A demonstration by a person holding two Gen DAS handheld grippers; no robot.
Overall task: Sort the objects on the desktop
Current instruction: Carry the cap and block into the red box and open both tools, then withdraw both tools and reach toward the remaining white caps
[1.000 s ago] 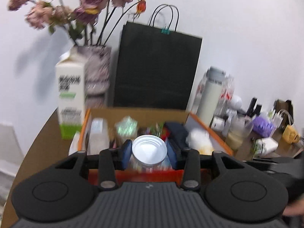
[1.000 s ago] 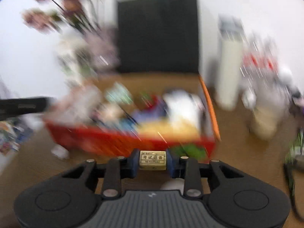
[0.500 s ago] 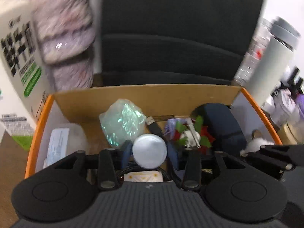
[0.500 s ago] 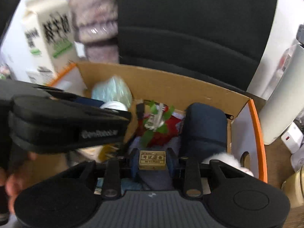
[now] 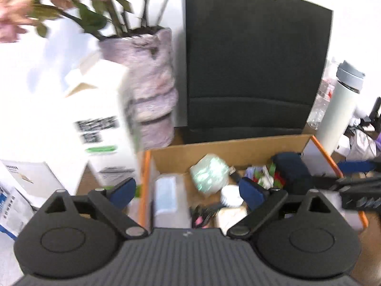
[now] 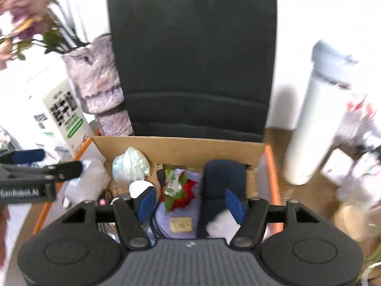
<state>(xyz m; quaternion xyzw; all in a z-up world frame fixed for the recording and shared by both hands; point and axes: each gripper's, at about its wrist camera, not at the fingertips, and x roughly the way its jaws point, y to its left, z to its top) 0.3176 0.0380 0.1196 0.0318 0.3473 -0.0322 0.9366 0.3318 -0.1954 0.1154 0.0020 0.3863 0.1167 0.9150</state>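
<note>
An orange-edged cardboard box (image 5: 238, 144) (image 6: 178, 145) holds several small things. My left gripper (image 5: 188, 191) is open and empty above its left part. A white round jar (image 5: 229, 194) lies in the box near the right finger; it also shows in the right wrist view (image 6: 139, 187). My right gripper (image 6: 190, 201) is open and empty above the box's middle. A small gold-labelled block (image 6: 181, 224) lies below it on purple cloth. A pale green crinkled packet (image 5: 210, 172) (image 6: 131, 165), a red and green ornament (image 6: 177, 190) and a dark blue pouch (image 6: 223, 174) also lie inside.
Behind the box stand a black paper bag (image 5: 254, 71) (image 6: 193, 59), a pink vase with dried roses (image 5: 152, 85) (image 6: 100, 83) and a white carton (image 5: 95, 124) (image 6: 62, 116). A white flask (image 5: 340, 109) (image 6: 314, 128) and clutter stand to the right.
Both grippers opened: the left let go of the white round jar and the right let go of the gold-labelled block, both into the box. Both grippers have drawn back and up.
</note>
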